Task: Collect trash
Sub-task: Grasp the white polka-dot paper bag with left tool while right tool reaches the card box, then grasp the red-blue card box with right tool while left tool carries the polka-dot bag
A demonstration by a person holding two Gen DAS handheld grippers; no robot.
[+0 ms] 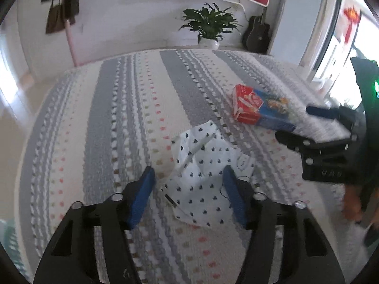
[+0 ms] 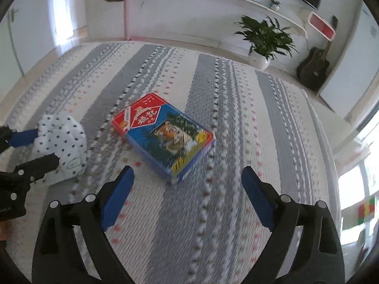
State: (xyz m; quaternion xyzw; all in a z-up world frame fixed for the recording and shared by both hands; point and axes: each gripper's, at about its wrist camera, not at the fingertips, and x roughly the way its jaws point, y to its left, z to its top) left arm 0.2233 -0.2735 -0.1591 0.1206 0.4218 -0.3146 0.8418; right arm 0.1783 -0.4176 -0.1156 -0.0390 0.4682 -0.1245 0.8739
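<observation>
Left gripper (image 1: 188,181) is held apart around a heart-print paper bag (image 1: 203,177), right gripper (image 2: 187,177) agape and empty below a tiger-printed box (image 2: 165,135), its face seen only there.

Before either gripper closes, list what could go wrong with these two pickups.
1. The crumpled white heart-print paper bag lies loose between the open left gripper fingers; a pinch may catch only a fold, or snag the striped knitted blanket.
2. The flat red-and-blue tiger box lies ahead of the open right gripper, flat on soft fabric; its low edges could slip out.
</observation>
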